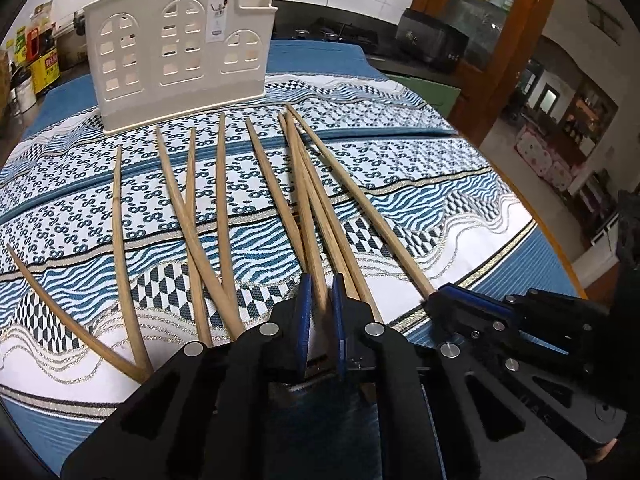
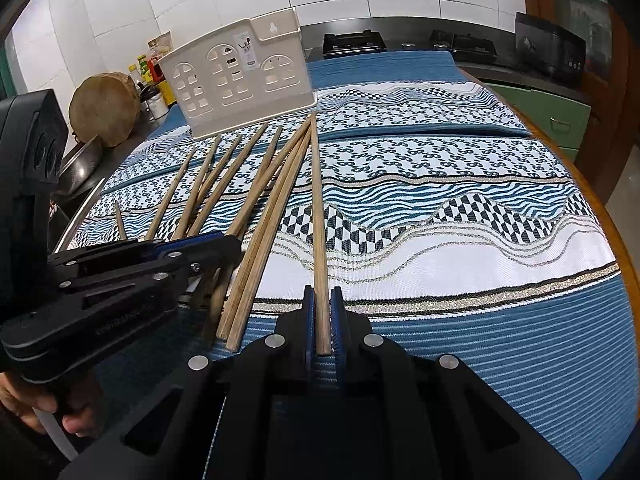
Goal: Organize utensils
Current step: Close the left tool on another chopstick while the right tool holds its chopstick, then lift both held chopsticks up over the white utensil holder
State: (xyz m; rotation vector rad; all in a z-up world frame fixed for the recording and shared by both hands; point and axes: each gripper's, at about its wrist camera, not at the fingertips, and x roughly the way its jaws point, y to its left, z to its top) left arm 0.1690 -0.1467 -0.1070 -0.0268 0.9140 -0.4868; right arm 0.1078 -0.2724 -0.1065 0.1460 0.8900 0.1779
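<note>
Several wooden chopsticks (image 1: 224, 216) lie fanned out on the patterned cloth, their tips toward a cream plastic utensil holder (image 1: 176, 52) standing at the far side. My left gripper (image 1: 320, 300) is shut on the thick end of one chopstick (image 1: 304, 208) in the middle of the fan. My right gripper (image 2: 322, 312) is shut on the thick end of the rightmost chopstick (image 2: 317, 208), which still rests along the cloth. The holder (image 2: 240, 76) and the left gripper (image 2: 192, 248) also show in the right wrist view; the right gripper (image 1: 452, 296) shows in the left wrist view.
The blue and white cloth (image 2: 460, 208) covers a round table with a wooden rim (image 2: 624, 240). Bottles (image 2: 152, 68) and a round wooden board (image 2: 106, 110) stand on the counter behind left. A gas stove (image 2: 354, 44) sits behind the table.
</note>
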